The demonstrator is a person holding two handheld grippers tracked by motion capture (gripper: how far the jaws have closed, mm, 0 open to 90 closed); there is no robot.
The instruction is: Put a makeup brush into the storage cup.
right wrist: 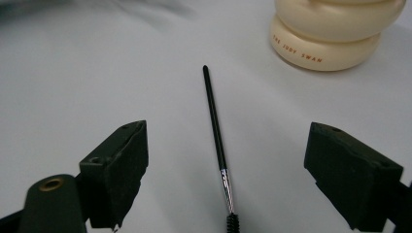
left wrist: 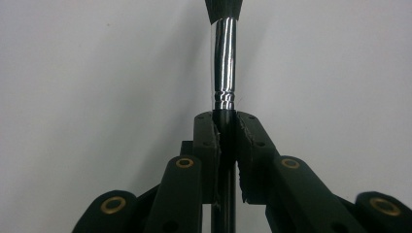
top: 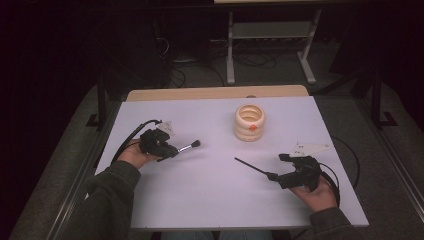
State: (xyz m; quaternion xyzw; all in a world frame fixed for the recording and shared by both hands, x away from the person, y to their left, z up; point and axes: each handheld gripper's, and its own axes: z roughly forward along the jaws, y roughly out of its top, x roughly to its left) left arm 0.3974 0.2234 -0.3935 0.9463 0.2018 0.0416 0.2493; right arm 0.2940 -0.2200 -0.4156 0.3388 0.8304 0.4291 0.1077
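From left to right across the white table (top: 210, 190), as I see it from the high view. At far left, my left gripper (top: 172, 150) lies low over the table surface, held in the person's left hand (top: 132, 156), with its cable looping back behind it. Its jaws are clenched on the dark handle of a makeup brush (top: 189, 146); the chrome ferrule and the dark bristle head stick out past the jaw tips, pointing toward the table's centre. In the left gripper view, the same brush (left wrist: 224, 68) runs straight up between the two pads, which press on the handle just below the ferrule, and the bristle base is cut off by the top edge.

Right of centre and farther back stands a cream ribbed holder (top: 249, 122), upright, its round mouth open, an orange mark on its near side. It is well apart from both grippers.

Nearer me, a thin black spoolie wand (top: 250, 166) lies flat on the table, its pointed tail aimed toward the left and back. My right gripper (top: 276, 177), in the person's right hand (top: 316, 192), is released. In the right gripper view the wand (right wrist: 216, 141) lies on the table between the wide-apart pads, touching neither, its bristled end nearest the camera, with the holder (right wrist: 335, 36) beyond at upper right.
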